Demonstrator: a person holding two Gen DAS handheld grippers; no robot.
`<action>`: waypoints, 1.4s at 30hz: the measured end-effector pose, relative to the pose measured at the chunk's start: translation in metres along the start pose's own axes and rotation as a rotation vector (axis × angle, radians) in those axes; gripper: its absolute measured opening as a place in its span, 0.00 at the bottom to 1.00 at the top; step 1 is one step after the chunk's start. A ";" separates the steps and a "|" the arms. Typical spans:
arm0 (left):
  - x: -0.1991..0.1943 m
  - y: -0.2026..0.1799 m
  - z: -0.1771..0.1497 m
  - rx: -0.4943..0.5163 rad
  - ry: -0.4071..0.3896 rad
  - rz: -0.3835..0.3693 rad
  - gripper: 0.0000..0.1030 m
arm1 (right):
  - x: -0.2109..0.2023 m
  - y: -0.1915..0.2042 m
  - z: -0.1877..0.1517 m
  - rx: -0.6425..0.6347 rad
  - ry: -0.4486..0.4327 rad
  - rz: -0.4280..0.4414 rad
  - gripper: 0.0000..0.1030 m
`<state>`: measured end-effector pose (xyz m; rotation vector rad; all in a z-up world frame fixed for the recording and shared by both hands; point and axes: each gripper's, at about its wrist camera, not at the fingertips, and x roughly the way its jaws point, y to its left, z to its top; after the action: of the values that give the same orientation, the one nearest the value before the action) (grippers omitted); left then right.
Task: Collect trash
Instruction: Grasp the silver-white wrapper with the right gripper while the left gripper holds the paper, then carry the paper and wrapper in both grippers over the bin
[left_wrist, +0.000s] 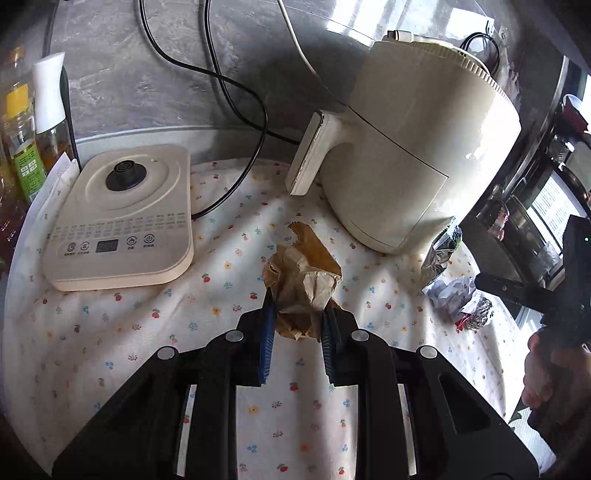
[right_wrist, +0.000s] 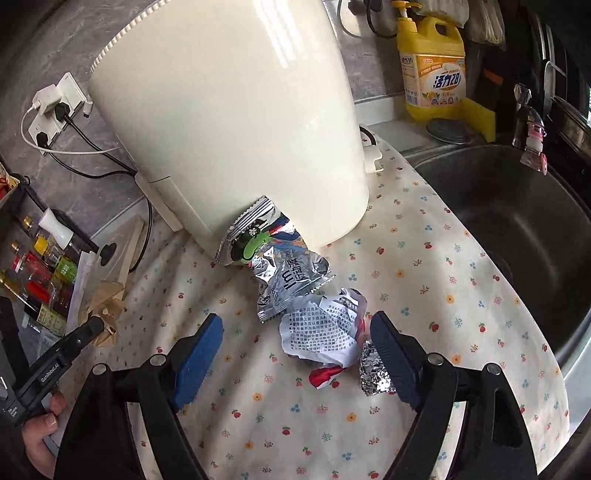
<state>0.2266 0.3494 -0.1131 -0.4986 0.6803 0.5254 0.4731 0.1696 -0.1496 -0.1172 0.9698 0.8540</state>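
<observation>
A crumpled brown paper bag (left_wrist: 303, 284) lies on the flowered cloth; my left gripper (left_wrist: 297, 314) is shut on its near end. It also shows in the right wrist view (right_wrist: 105, 314), with the left gripper (right_wrist: 88, 328) at it. My right gripper (right_wrist: 295, 325) is open around a crumpled printed paper (right_wrist: 321, 332), with a foil ball (right_wrist: 375, 373) by the right finger and a red scrap (right_wrist: 325, 374) beneath. A silver snack wrapper (right_wrist: 280, 258) leans on the air fryer. The same trash pile (left_wrist: 454, 291) shows in the left wrist view, right gripper (left_wrist: 480, 278) beside it.
A cream air fryer (left_wrist: 417, 155) stands at the back. A kettle base (left_wrist: 122, 218) sits left, with bottles (left_wrist: 22, 147) beyond and black cords (left_wrist: 236, 110) along the wall. A dark sink (right_wrist: 509, 218) lies right of the cloth; a yellow detergent bottle (right_wrist: 432, 66) stands behind.
</observation>
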 end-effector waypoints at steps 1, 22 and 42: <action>-0.003 0.000 -0.001 0.002 -0.001 0.002 0.21 | 0.007 0.000 0.001 -0.008 0.029 -0.001 0.52; -0.023 -0.067 -0.029 0.202 0.039 -0.268 0.21 | -0.157 -0.026 -0.098 0.202 -0.179 -0.049 0.15; -0.046 -0.260 -0.101 0.400 0.080 -0.496 0.21 | -0.292 -0.175 -0.232 0.449 -0.258 -0.272 0.16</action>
<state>0.3062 0.0800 -0.0820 -0.2946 0.6869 -0.1001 0.3556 -0.2234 -0.1099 0.2374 0.8567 0.3762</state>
